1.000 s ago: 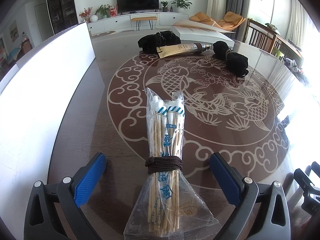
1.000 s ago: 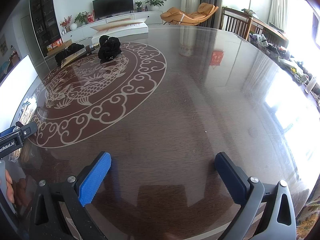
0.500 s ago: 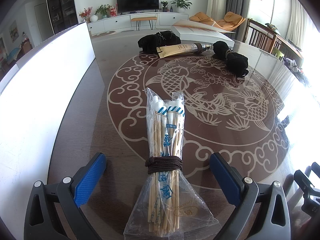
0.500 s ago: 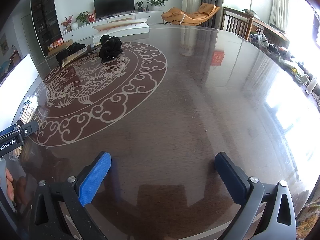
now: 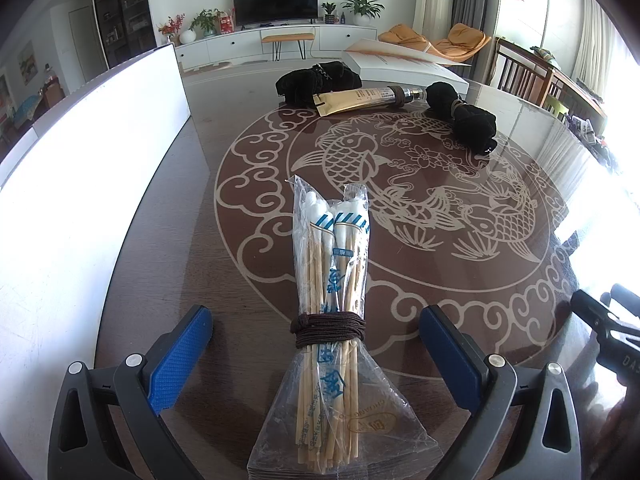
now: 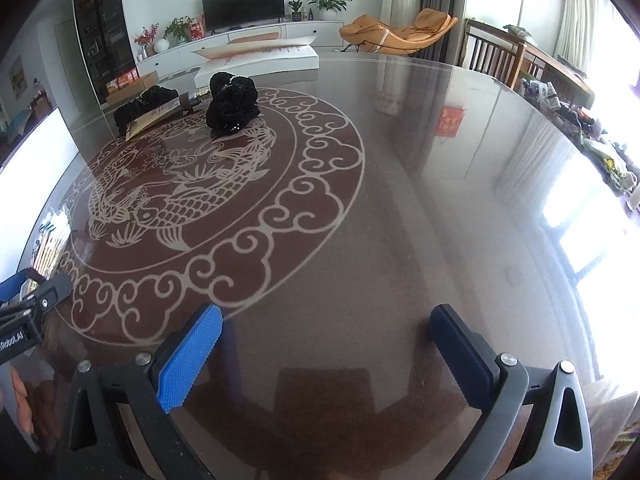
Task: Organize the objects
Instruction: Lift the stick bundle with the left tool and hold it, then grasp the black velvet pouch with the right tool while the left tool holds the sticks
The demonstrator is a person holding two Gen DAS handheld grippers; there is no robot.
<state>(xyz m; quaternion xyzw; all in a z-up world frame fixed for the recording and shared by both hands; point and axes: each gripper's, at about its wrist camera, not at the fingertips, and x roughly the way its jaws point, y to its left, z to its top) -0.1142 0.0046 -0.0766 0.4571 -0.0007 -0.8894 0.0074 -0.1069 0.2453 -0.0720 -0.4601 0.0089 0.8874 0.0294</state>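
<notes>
A clear plastic bag of wooden chopsticks bound with dark brown cord (image 5: pixel 328 312) is lying flat on the glossy dark round table with a pale fish-and-cloud medallion (image 5: pixel 420 208), its long axis pointing away from the camera, its near end fanning out at the bottom edge of the left wrist view. The left gripper (image 5: pixel 316 344) is sitting low over the table with the bundle between its blue-padded fingers (image 5: pixel 180 356); jaws are spread wide, each pad well apart from the bag (no contact on either side).

The right gripper (image 6: pixel 326 342) is hovering low over bare tabletop to the right of the medallion, jaws also spread wide, nothing between them. Part of the left gripper is showing at the left edge of the right wrist view, and a bit of skin below it (too little to tell the hand's pose).

At the far side of the medallion, a gold tube with a brown and silver cap end (image 5: pixel 368 100) is lying on its side, its flat end resting against a crumpled black fabric bundle (image 5: pixel 316 82). A second black fabric bundle tied in the middle (image 5: pixel 464 116) is sitting just beside the tube's cap end. A large white flat box (image 5: pixel 404 66) is lying behind them. A white board (image 5: pixel 80 184) is running along the table's left edge.
</notes>
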